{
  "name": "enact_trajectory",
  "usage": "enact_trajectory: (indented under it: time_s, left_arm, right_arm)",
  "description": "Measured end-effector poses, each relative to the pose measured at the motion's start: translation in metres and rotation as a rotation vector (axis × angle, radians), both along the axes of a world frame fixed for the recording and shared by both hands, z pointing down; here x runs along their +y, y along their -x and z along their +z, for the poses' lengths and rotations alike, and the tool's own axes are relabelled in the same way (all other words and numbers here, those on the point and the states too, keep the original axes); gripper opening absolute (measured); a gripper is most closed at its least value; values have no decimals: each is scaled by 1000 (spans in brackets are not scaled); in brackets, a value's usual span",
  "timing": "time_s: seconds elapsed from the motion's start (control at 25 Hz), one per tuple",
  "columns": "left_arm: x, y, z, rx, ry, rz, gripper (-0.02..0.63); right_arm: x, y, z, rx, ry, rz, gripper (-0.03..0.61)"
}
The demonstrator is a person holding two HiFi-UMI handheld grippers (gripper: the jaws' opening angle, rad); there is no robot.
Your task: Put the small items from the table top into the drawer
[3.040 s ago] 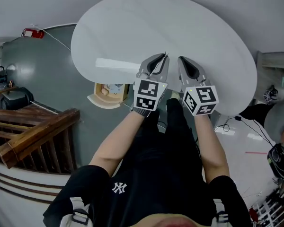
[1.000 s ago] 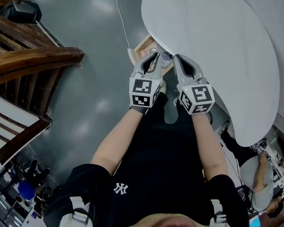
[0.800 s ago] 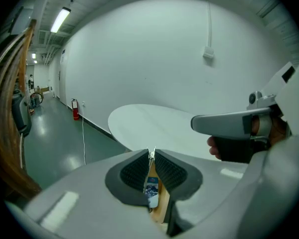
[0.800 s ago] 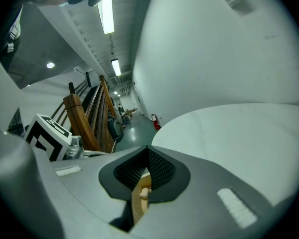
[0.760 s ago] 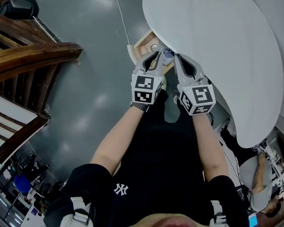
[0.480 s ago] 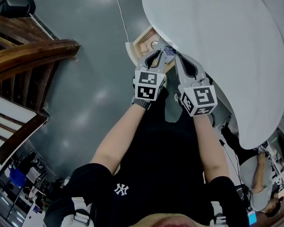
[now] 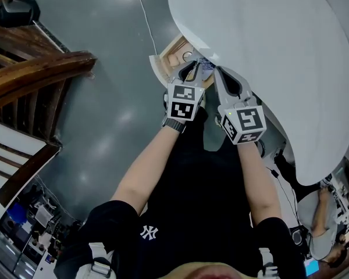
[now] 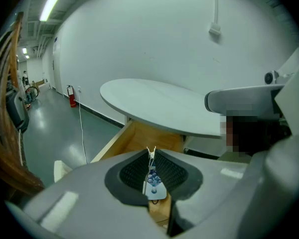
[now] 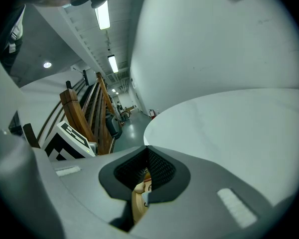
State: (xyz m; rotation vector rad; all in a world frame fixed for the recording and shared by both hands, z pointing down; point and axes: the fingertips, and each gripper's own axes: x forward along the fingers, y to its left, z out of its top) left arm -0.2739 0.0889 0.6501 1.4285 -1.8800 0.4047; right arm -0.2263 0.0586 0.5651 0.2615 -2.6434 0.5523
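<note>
Held out side by side, the left tongs pinch a small blue packet; the right tongs are closed, empty.

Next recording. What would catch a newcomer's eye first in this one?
The big white oval table fills the upper right of the head view, with a wooden drawer pulled open under its edge. Both grippers hang over that drawer: the left gripper pinches a small blue-dotted packet, the right gripper is shut with nothing in it.

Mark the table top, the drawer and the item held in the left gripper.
white rounded table top (image 7: 267,57): head view, bare middle.
open light-wood drawer (image 7: 171,59): head view, bare wooden inside.
small blue-beaded packet (image 8: 153,182): left gripper view, its middle.
</note>
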Motion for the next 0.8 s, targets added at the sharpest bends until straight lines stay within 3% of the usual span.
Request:
enact_trajectory:
  time_s: [0.28, 0.8]
  left_arm:
    - [-5, 7, 1, 1, 7, -10, 60]
    - [-19, 3, -93, -12, -111, -6, 46]
  right_arm:
    - [-7, 4, -3, -3, -3, -5, 23]
    - [-24, -9, -56, -23, -10, 46, 23]
